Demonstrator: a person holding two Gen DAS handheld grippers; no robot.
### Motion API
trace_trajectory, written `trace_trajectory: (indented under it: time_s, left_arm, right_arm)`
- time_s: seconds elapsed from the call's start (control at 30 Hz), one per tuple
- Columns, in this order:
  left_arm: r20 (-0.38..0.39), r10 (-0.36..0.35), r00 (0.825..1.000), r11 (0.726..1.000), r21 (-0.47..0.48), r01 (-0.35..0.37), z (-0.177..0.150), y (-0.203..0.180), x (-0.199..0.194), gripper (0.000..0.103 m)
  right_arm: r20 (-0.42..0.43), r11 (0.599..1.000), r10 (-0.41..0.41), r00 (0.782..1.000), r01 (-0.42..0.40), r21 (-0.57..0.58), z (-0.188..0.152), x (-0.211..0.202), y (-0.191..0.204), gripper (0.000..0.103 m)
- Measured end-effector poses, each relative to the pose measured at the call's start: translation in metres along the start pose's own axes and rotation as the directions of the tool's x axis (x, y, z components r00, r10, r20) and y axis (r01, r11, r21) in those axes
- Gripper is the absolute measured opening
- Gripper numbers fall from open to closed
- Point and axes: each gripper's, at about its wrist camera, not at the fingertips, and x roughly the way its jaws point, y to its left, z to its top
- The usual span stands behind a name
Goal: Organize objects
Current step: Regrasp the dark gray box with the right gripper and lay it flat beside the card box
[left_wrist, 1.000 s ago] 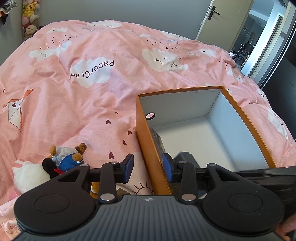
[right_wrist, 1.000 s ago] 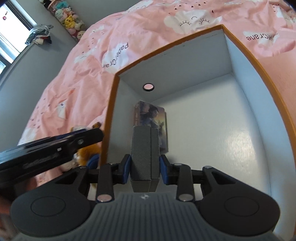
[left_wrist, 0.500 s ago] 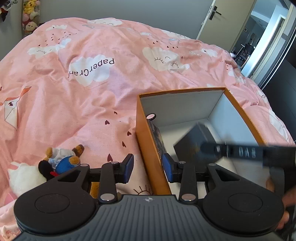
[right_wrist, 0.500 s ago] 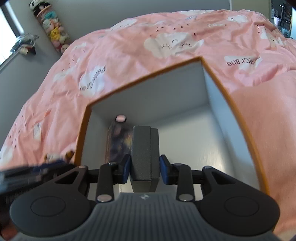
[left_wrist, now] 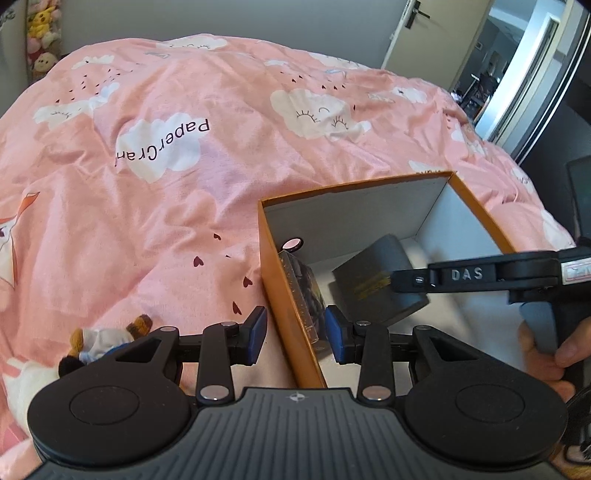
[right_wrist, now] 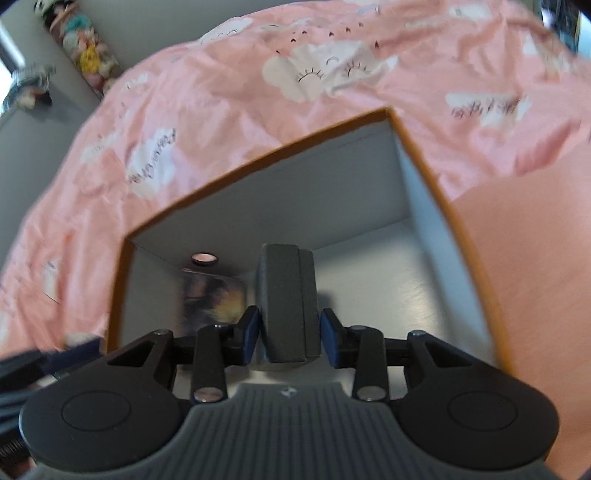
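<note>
An orange box (left_wrist: 280,273) with a white inside sits on the pink bed; it also shows in the right wrist view (right_wrist: 436,177). A picture card (left_wrist: 306,291) leans against its left inner wall. My right gripper (right_wrist: 289,334) is shut on a dark grey case (right_wrist: 288,302) and holds it over the box's inside; the case also shows in the left wrist view (left_wrist: 376,280). My left gripper (left_wrist: 295,332) straddles the box's left wall with its jaws a little apart, and nothing is between the pads but the wall.
A small plush toy (left_wrist: 99,343) lies on the pink duvet (left_wrist: 166,177) left of the box. Stuffed toys (left_wrist: 40,40) hang at the far left wall. A door (left_wrist: 410,33) and a doorway are at the far right.
My right gripper has lifted the grey case up and back over the box. The left gripper has stayed astride the box wall.
</note>
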Motion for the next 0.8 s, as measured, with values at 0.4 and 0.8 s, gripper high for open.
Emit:
trace_trajectory:
  time_s: [0.4, 0.8]
  left_arm:
    - [-0.031, 0.002, 1.0, 1.0, 0.031, -0.001, 0.017, 0.002, 0.001, 0.042]
    - [0.02, 0.018, 1.0, 0.999, -0.039, -0.017, 0.026, 0.017, -0.008, 0.041]
  right_arm:
    - [-0.011, 0.924, 0.13, 0.991, -0.126, -0.361, -0.002, -0.012, 0.034, 0.045]
    - [-0.095, 0.966, 0.21, 0.973, -0.222, -0.135, -0.004, 0.039, 0.053, 0.032]
